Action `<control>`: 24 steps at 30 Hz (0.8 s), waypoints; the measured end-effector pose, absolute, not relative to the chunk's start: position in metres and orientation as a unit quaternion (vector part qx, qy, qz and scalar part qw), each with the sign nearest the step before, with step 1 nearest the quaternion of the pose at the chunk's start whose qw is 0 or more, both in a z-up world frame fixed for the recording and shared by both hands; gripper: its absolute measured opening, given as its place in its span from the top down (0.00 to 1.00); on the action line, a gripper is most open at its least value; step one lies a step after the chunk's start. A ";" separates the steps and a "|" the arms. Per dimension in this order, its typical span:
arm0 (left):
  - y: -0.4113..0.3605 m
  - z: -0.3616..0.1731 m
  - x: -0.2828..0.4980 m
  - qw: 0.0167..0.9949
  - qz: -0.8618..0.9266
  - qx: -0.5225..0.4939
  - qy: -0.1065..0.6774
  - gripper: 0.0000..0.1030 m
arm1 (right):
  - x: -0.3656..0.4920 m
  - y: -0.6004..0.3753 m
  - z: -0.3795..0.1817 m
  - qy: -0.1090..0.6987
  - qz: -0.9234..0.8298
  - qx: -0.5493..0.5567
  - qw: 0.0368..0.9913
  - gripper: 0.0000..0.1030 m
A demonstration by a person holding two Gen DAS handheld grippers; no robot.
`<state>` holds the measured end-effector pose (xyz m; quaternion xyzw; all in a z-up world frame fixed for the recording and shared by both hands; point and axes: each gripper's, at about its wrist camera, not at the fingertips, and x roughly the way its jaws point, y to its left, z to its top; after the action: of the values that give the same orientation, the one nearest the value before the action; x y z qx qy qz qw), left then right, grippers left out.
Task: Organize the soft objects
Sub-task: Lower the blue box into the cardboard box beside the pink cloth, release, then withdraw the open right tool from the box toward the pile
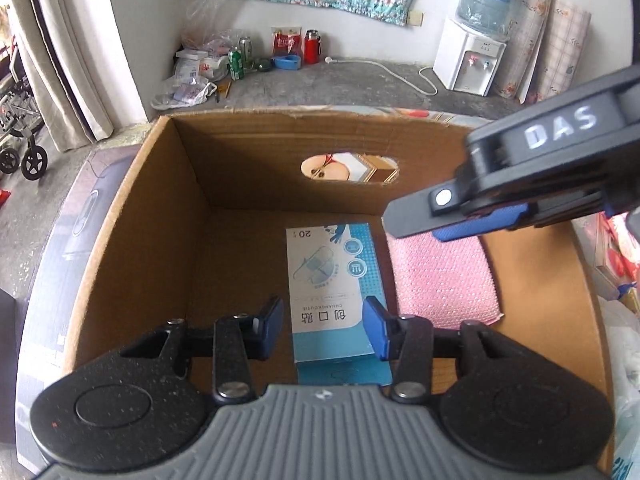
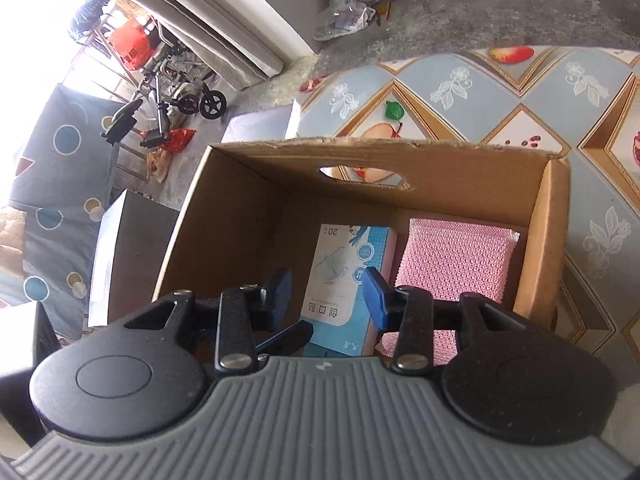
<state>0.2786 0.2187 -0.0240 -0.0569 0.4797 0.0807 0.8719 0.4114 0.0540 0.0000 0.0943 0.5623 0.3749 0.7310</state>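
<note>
An open cardboard box stands on a patterned tabletop. Flat on its floor lie a blue-and-white plaster packet and, to its right, a pink knobbly soft pad. My left gripper hangs open over the near end of the packet, and its blue pads do not press on anything. My right gripper reaches in from the right above the pink pad's far end. It is open with nothing between its fingers. The near ends of both items are hidden behind the grippers.
The tablecloth with a fruit pattern extends behind and right of the box. Beyond, on the concrete floor, are a water dispenser, bags and bottles, a curtain and a wheelchair. A grey cabinet stands left of the box.
</note>
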 end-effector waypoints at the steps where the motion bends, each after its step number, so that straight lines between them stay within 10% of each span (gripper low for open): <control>1: 0.217 -0.022 0.278 0.873 0.078 -0.055 0.478 0.54 | 0.409 0.048 0.008 0.554 0.379 0.097 0.735 0.61; 24: 0.212 -0.081 0.309 0.779 0.126 0.063 0.611 0.67 | 0.350 -0.108 0.061 0.485 0.374 0.146 0.777 0.58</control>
<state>0.3085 0.2117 -0.0813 0.0630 0.6105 0.1263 0.7793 0.3504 -0.1076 0.0614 0.1459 0.4846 0.3735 0.7774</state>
